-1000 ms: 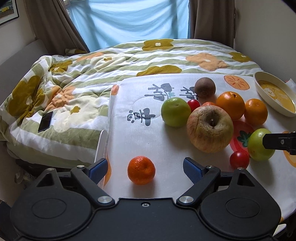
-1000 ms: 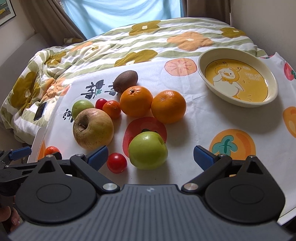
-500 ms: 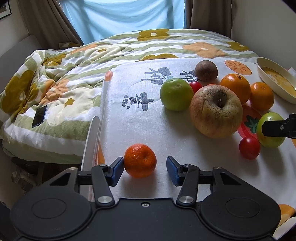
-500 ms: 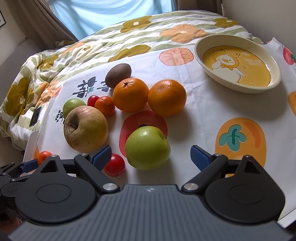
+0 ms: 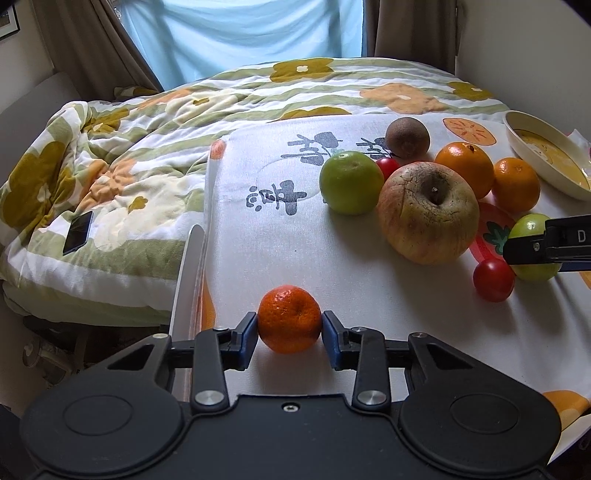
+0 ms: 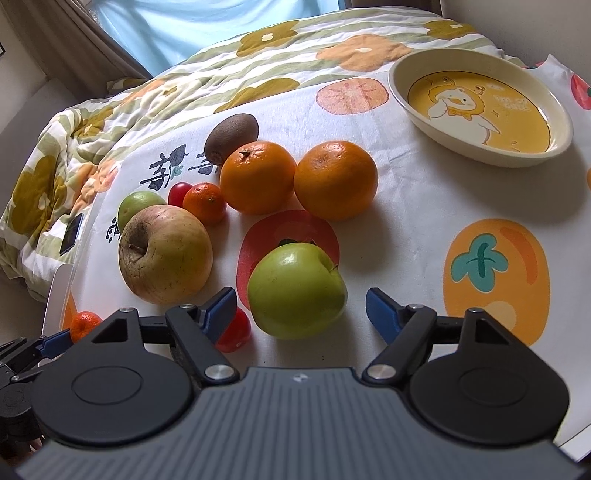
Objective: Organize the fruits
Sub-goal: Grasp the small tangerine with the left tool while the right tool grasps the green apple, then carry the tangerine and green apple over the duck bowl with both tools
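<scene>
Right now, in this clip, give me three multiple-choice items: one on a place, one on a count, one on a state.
1. Where is the kiwi?
A. in the dish
B. at the far side of the fruit cluster
C. on the quilt

2. How many green apples are there?
A. one
B. two
C. four

3. What is the left gripper doing?
A. open above the cloth
B. shut on nothing
C. shut on the small mandarin

Answers:
1 B, it lies behind the oranges.
2 B, a near one and a far one.
3 C, both pads press its sides.

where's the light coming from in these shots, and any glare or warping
Left wrist view: daylight through the blue curtain behind the bed; edges bend from fisheye. Right wrist view: fruit shadows fall toward the camera, a soft sheen on the green apple, slight glare in the duck dish; focus sharp.
</scene>
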